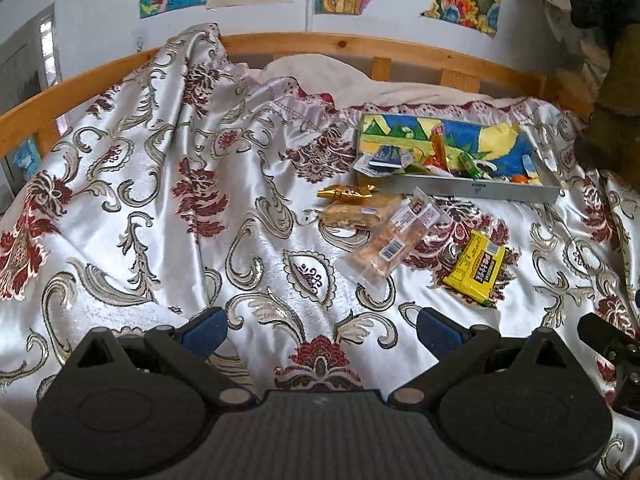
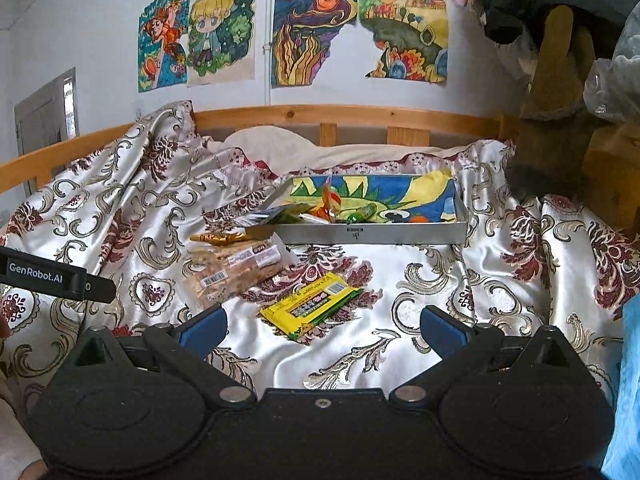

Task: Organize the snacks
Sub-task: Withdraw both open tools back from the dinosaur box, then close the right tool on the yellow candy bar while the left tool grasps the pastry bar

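Right wrist view, right claw (image 2: 322, 326) spread wide and empty over the bed (image 2: 420, 276), yellow snack pack (image 2: 310, 310) at 12 o'clock between the fingers, grey tray (image 2: 372, 234) beyond, clear-wrapped biscuits (image 2: 236, 270) at 11 o'clock, left claw (image 1: 320, 326) also spread, empty.

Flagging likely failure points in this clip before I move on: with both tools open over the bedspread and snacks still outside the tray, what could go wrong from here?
1. The flat yellow snack packet lies flush on the soft satin bedspread; the open right tool may pinch cloth with it.
2. The clear-wrapped biscuit packs overlap, so one grasp could drag both.
3. Wrappers already hang over the left corner of the shallow grey tray; adding more there may spill them.
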{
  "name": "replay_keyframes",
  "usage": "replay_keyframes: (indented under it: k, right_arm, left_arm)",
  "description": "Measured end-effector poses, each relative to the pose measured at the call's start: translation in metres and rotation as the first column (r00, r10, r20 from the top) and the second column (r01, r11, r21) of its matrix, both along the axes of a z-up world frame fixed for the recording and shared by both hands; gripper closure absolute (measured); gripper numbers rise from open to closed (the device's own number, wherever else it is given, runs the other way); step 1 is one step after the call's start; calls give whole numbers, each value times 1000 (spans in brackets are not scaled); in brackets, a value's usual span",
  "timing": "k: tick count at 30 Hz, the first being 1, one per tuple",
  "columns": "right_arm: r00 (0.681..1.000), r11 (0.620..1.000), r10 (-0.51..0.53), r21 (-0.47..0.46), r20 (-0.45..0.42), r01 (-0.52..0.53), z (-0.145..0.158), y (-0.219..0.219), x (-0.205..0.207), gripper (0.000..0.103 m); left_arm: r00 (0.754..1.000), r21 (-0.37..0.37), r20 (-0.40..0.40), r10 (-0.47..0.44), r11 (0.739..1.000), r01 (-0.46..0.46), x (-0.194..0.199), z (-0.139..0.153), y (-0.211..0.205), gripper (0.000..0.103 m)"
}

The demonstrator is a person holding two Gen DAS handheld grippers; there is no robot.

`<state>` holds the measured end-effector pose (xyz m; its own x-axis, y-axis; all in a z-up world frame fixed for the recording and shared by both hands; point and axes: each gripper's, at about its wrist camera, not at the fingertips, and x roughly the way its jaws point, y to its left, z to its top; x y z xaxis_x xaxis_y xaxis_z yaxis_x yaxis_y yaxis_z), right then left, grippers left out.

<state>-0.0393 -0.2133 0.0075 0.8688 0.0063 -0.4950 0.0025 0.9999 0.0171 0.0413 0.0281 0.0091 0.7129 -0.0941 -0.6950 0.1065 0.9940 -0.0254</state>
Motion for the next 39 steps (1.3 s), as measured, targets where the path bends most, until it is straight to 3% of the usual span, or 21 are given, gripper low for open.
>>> replay_keyframes:
  k: [8, 20, 29, 36, 39]
  right_arm:
    - [1000, 1000, 0, -4, -26, 0, -5, 1, 7, 1]
    - [998, 1000, -6, -4, -62, 5, -14, 5, 25, 1]
    - [991, 998, -21, 49, -131, 28, -33, 2, 61, 1]
    - [982, 999, 13, 46, -190, -5, -48, 10, 108, 1]
    - [961, 996, 27, 85, -275, -4, -56, 11, 137, 1]
  left_arm:
    - [996, 13, -80, -36, 999, 37, 21, -6, -8, 1]
    - [994, 51, -52, -96, 994, 99, 60, -8, -20, 0]
    - [972, 161, 41, -229, 962, 220, 93, -9, -39, 0]
    - [966, 102, 23, -259, 961, 255, 114, -19, -36, 0]
    - [966, 72, 8, -257, 964, 256, 124, -22, -32, 0]
